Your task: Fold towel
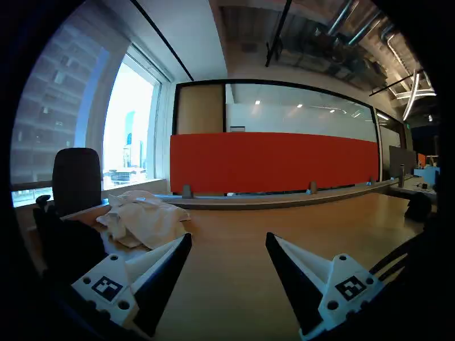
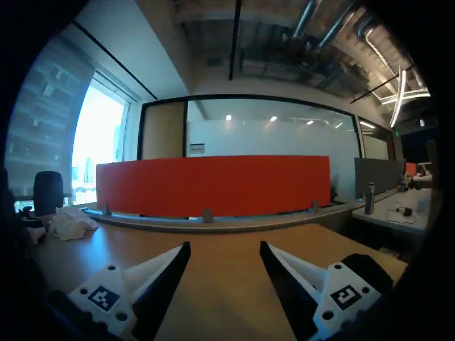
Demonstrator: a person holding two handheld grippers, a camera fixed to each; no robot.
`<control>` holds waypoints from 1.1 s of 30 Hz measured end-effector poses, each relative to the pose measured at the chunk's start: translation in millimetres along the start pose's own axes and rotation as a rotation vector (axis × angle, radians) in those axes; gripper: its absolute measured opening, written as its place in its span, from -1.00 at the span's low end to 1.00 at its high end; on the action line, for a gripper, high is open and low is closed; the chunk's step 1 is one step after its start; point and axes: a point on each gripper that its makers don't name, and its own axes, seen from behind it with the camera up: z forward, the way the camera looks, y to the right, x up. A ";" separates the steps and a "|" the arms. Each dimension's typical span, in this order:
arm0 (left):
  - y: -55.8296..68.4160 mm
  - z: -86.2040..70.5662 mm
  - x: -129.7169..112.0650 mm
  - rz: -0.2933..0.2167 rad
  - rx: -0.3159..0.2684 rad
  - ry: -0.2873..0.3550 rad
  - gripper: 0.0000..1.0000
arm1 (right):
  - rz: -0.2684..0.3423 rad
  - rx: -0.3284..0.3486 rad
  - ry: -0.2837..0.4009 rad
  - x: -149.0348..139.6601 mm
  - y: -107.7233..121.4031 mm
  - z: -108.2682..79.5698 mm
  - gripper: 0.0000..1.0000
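Currently the left gripper (image 1: 228,235) hangs over the desk (image 1: 318,221) with its jaws wide apart, holding nothing. The right gripper (image 2: 224,244) is equally spread and bare. The towel (image 1: 142,219) lies crumpled on the desk, near the left gripper, beside a black chair (image 1: 77,179), before a red divider (image 1: 273,162).

The counter (image 1: 239,273) lay bare and open straight ahead as far as the red divider (image 1: 273,162), while a crumpled towel (image 1: 145,219) and a black chair (image 1: 77,179) crowded its left end.
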 end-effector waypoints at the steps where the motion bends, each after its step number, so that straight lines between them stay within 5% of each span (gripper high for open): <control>1: 0.0 0.0 0.0 0.000 0.000 0.000 0.94 | 0.000 0.000 0.002 -2.7 0.3 -0.2 0.88; 33: 0.5 -0.3 0.1 0.000 0.000 0.000 0.93 | -0.005 0.006 -0.028 -48.8 9.4 -2.5 0.88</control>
